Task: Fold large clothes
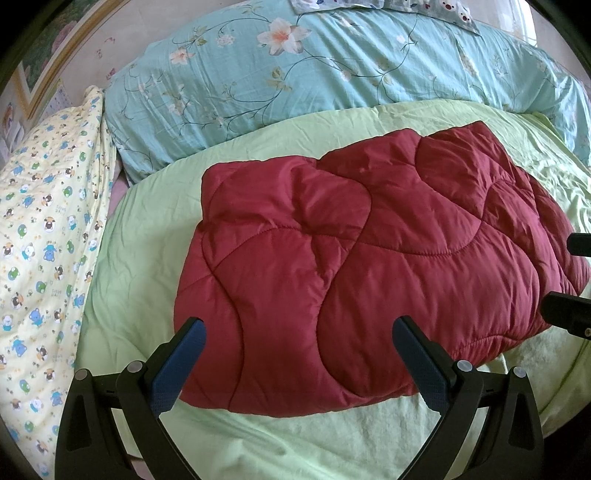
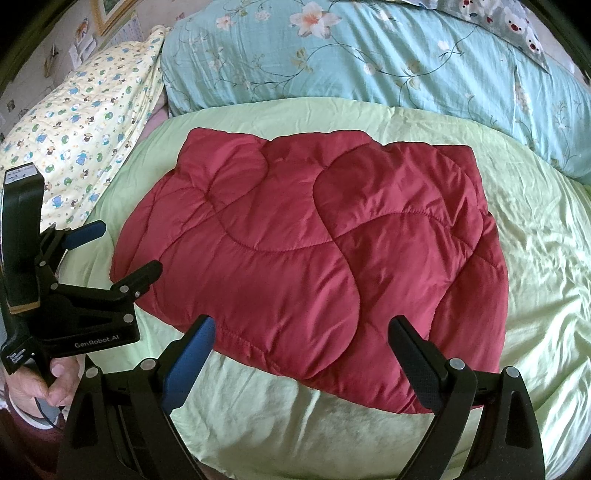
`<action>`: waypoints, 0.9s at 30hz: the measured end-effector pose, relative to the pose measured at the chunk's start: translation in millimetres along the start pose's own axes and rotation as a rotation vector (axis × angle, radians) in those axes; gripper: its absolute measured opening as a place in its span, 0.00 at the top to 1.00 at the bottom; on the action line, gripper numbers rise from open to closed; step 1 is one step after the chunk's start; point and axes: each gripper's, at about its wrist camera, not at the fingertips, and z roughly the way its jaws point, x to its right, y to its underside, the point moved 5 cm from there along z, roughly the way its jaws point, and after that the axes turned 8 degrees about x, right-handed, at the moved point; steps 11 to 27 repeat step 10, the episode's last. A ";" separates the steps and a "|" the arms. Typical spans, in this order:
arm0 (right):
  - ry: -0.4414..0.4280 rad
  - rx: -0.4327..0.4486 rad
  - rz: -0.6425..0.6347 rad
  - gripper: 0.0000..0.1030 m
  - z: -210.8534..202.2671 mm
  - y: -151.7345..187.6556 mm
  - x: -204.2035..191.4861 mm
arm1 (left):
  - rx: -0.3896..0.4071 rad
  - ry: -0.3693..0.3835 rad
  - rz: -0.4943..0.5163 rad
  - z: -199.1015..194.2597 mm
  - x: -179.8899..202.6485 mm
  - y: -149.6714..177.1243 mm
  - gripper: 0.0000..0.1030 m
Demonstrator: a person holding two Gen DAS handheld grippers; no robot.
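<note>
A dark red quilted padded garment [image 1: 369, 251] lies folded into a rough rectangle on the light green bedding [image 1: 155, 229]; it also shows in the right wrist view [image 2: 314, 251]. My left gripper [image 1: 299, 328] is open and empty, hovering over the garment's near left edge; it also shows in the right wrist view [image 2: 129, 247], beside the garment's left edge. My right gripper [image 2: 303, 328] is open and empty above the garment's near edge. Its fingers [image 1: 569, 310] show at the right rim of the left wrist view.
A teal floral duvet [image 1: 332, 62] lies bunched along the far side. A yellow cartoon-print quilt [image 1: 48, 229] lies at the left. A patterned pillow [image 2: 498, 22] sits at the far right. A wall with a framed picture [image 1: 48, 59] is at the far left.
</note>
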 end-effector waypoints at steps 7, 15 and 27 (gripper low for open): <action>-0.002 0.003 0.006 0.07 -0.4 -0.8 -0.7 | -0.004 -0.003 -0.014 0.4 -2.7 -0.1 0.01; -0.005 0.002 0.007 0.07 0.7 -0.1 -0.5 | -0.007 0.006 -0.021 2.4 -1.6 0.1 0.01; -0.005 0.002 0.007 0.07 0.7 -0.1 -0.5 | -0.007 0.006 -0.021 2.4 -1.6 0.1 0.01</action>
